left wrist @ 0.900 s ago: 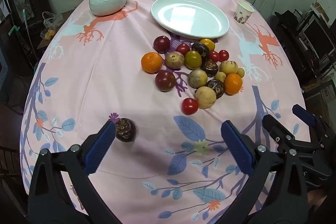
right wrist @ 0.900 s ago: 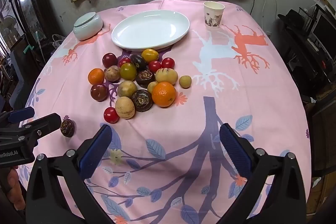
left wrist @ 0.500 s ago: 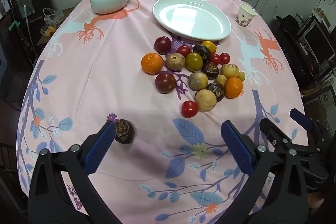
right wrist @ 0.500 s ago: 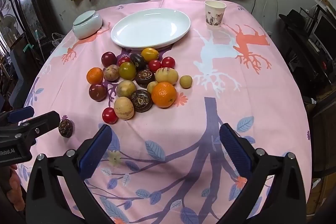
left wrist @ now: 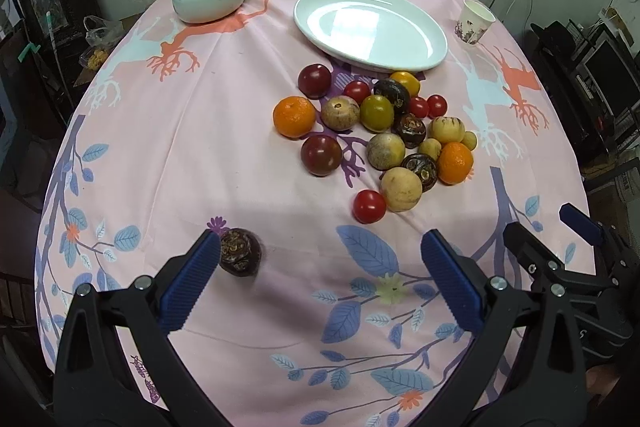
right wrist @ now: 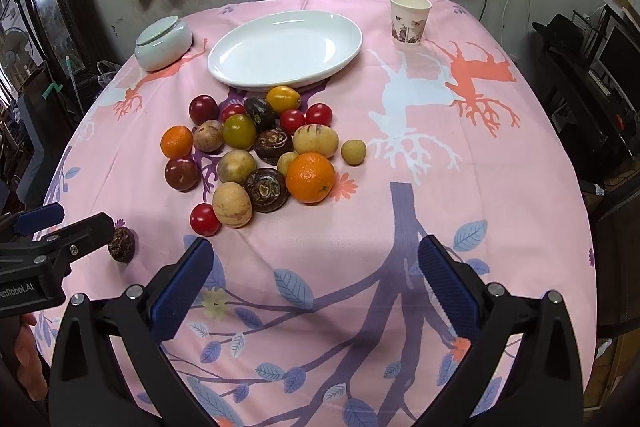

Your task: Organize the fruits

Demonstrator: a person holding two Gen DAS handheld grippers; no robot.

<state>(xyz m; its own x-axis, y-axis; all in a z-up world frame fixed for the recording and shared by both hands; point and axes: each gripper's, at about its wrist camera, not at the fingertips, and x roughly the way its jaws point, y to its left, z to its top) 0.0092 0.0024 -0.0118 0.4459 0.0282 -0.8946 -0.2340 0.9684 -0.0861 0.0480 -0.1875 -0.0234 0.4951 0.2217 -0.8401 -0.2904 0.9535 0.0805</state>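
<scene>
Hardly anything is shifting since the earlier frame — the left gripper (left wrist: 320, 263) is hovering wide open, its left finger just beside the lone dark fruit (left wrist: 240, 251). The right gripper (right wrist: 314, 269) is gaping empty; the fruit pile (right wrist: 256, 151) is sitting before the white plate (right wrist: 285, 49).

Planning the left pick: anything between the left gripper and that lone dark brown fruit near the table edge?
Nothing visible. The lone dark brown round fruit lies apart from the fruit pile, right beside the left gripper's left blue fingertip. Only bare pink patterned tablecloth surrounds it. Contact cannot be told.
</scene>
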